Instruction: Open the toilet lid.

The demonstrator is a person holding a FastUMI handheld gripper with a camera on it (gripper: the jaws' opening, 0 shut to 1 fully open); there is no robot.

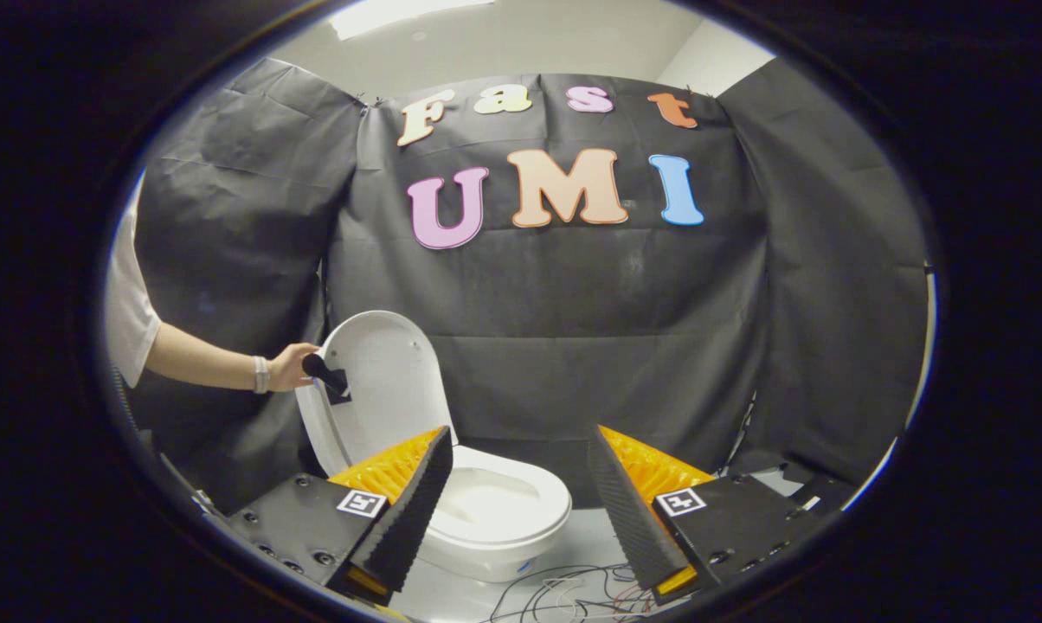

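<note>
— Gripper condition?
— The gripper (517,484) is released: its two fingers (413,506) are spread wide apart and nothing is held between them.

— Location of the toilet lid?
— The toilet lid (382,385) is raised to a near-upright position behind the white toilet bowl (504,519). The bowl is seen just ahead of the fingers, partly covered by the left finger.

— Contact on the lid?
— A person's hand (292,367) is placed at the lid's outer edge, where a black handle (326,377) is gripped. A bracelet (261,374) is worn on the wrist.

— Surroundings?
— Loose cables (564,593) are laid on the light floor (582,532) between the fingers. Black cloth (573,346) is hung behind the toilet.
</note>
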